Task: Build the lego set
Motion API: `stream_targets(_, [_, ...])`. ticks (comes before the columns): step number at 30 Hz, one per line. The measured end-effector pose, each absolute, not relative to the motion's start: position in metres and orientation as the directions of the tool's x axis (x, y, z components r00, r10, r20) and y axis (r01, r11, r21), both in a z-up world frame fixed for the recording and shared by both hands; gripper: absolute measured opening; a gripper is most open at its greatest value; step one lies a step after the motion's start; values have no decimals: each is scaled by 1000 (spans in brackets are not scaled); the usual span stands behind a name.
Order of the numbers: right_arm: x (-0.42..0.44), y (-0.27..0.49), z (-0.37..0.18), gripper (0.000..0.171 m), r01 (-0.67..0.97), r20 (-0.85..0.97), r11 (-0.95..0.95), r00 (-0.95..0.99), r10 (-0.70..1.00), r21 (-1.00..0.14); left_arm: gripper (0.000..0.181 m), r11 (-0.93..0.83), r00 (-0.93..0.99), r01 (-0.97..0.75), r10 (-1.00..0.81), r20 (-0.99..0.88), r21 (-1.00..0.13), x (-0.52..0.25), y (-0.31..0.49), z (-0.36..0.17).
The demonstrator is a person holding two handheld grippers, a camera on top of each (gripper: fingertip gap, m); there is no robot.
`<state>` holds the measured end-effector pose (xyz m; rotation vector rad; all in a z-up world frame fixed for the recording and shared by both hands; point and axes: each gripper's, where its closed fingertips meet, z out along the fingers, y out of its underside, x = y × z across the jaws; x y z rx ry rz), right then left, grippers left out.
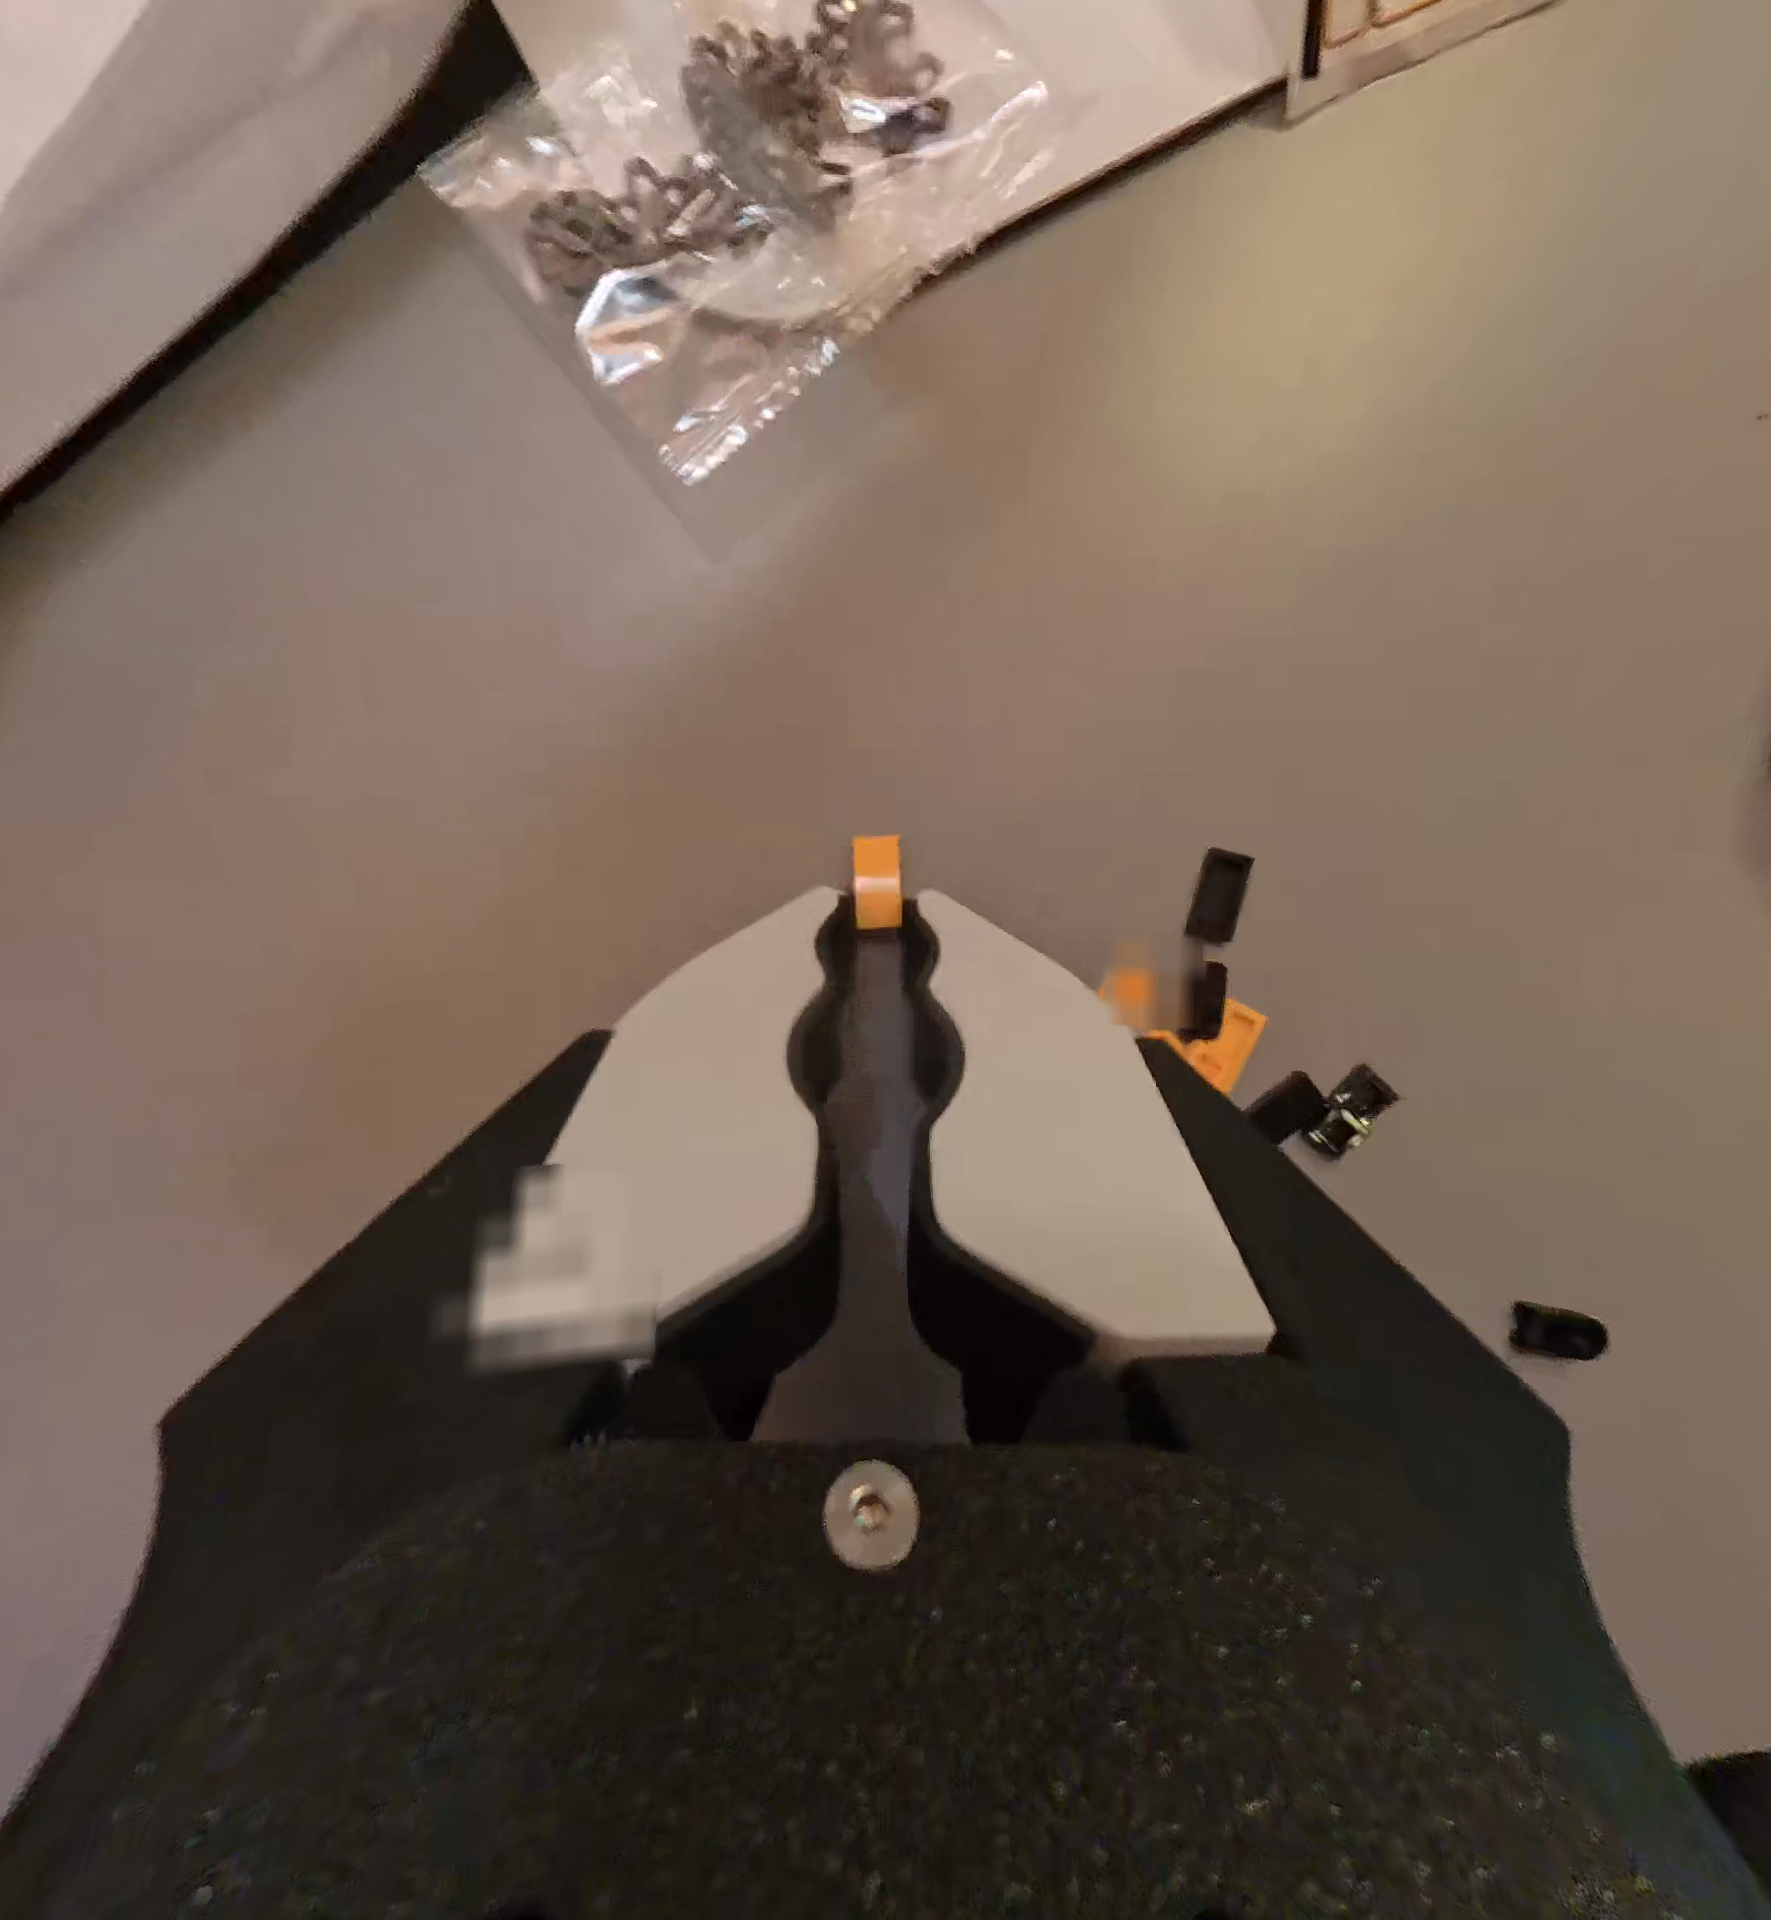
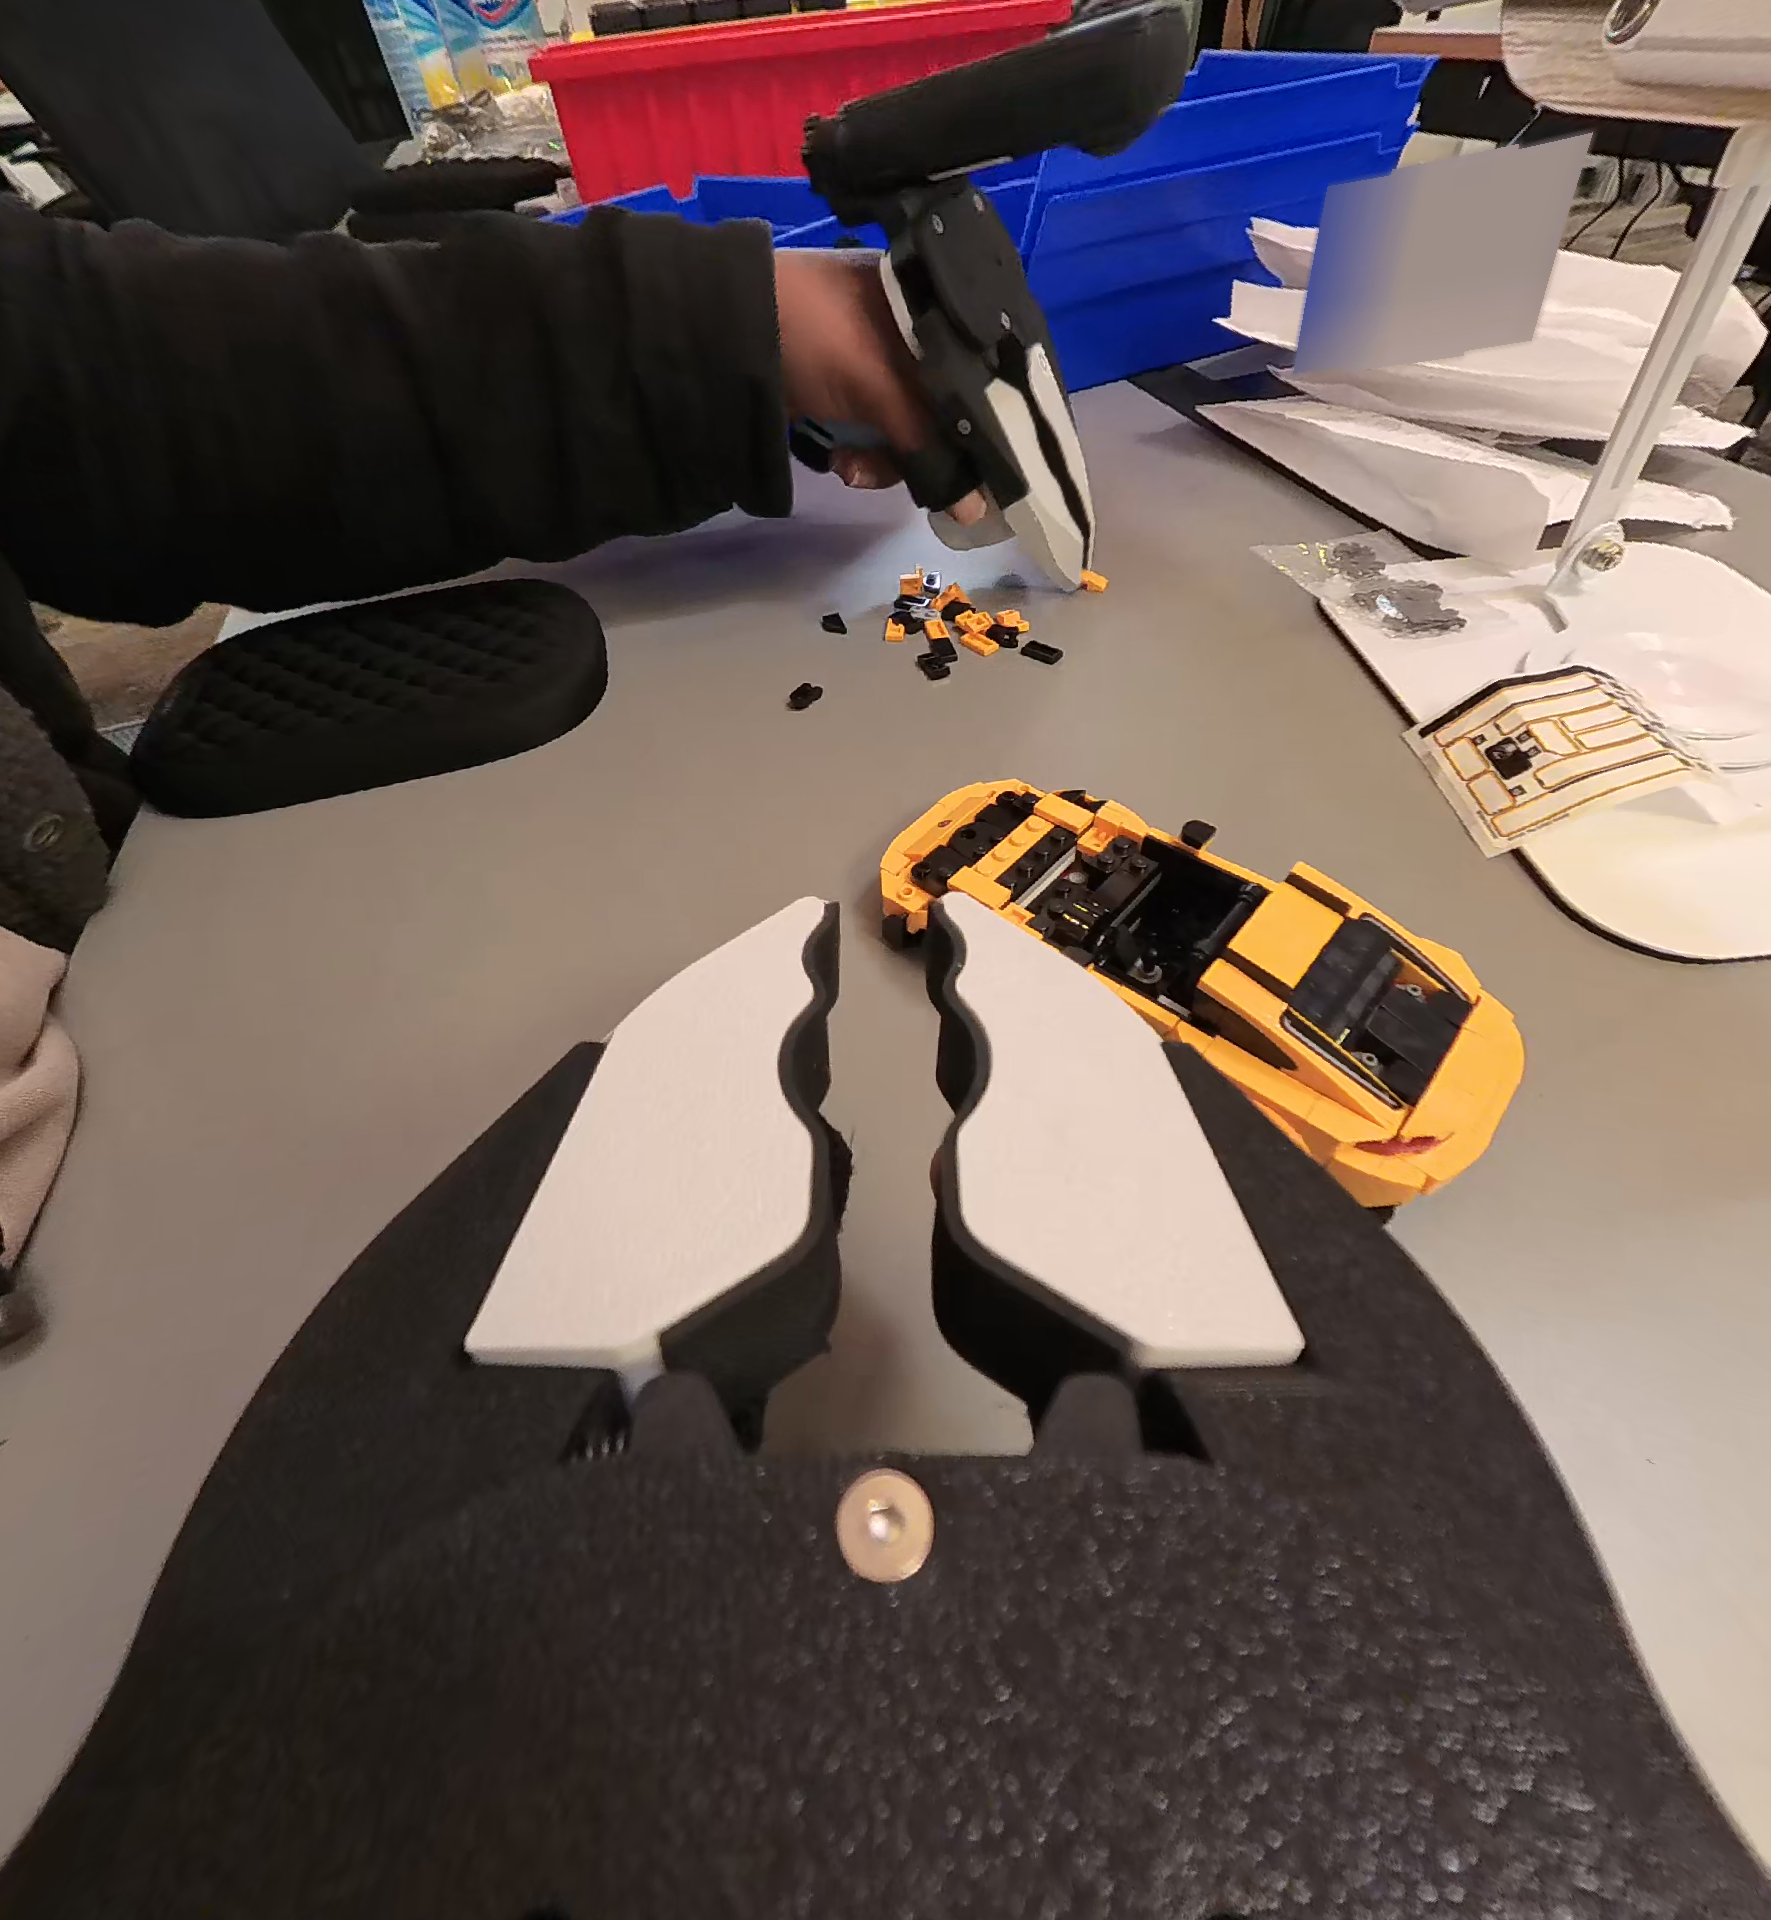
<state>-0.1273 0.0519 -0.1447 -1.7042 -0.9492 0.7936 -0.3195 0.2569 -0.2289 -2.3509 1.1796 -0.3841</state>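
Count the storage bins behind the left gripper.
2: a red bin at the back and a blue bin in front of it, rightward. Others may be hidden behind the left gripper.

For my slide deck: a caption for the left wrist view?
Left gripper pinches a small orange brick above the grey table.

Soft, even indoor light fills both views, a little dim and warm in the left wrist view, brighter in the right. Glare glints off the clear plastic bag (image 1: pixel 746 239) at upper centre. Motion blur smears the left view's edges and the loose pieces (image 1: pixel 1224 1029) at right. Wide-angle distortion bends the table edge (image 1: pixel 185 343) at upper left. Faint shadows sit under the yellow car (image 2: pixel 1213 977).
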Motion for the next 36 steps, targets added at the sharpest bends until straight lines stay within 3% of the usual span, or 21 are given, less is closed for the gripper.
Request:
stream_targets(4, [-127, 52, -145, 15, 226, -74, -205, 479, 875, -952, 8, -442, 530, -717, -848, -10, -538, -317, 249, -227])
stream_targets(8, [-125, 54, -147, 15, 231, -68, -204, 487, 871, -951, 7, -334, 371, -693, -925, 81, -638, -285, 188, -199])
stream_targets(14, [-125, 54, -148, 15, 237, -65, -204, 489, 870, -950, 7, -152, 85, -788, -987, 139, -597, -242, 57, -208])
stream_targets(18, [-125, 54, -147, 15, 237, -58, -198, 494, 868, -951, 8, -46, 16, -835, -998, 59, -549, -231, 17, -229])
stream_targets(21, [-124, 54, -146, 15, 237, -55, -196, 494, 868, -952, 10, -40, 17, -830, -999, 47, -556, -228, 11, -229])
stream_targets(28, [-121, 54, -145, 15, 245, -39, -184, 498, 866, -952, 40, -62, 9, -820, -995, 95, -569, -242, 17, -215])
stream_targets(33, [-121, 54, -144, 14, 238, -46, -186, 493, 869, -953, 25, -228, 291, -766, -957, -7, -601, -286, 112, -184])
stream_targets(36, [-121, 54, -145, 15, 245, -39, -182, 494, 868, -952, 20, -351, 455, -775, -887, -77, -526, -324, 176, -191])
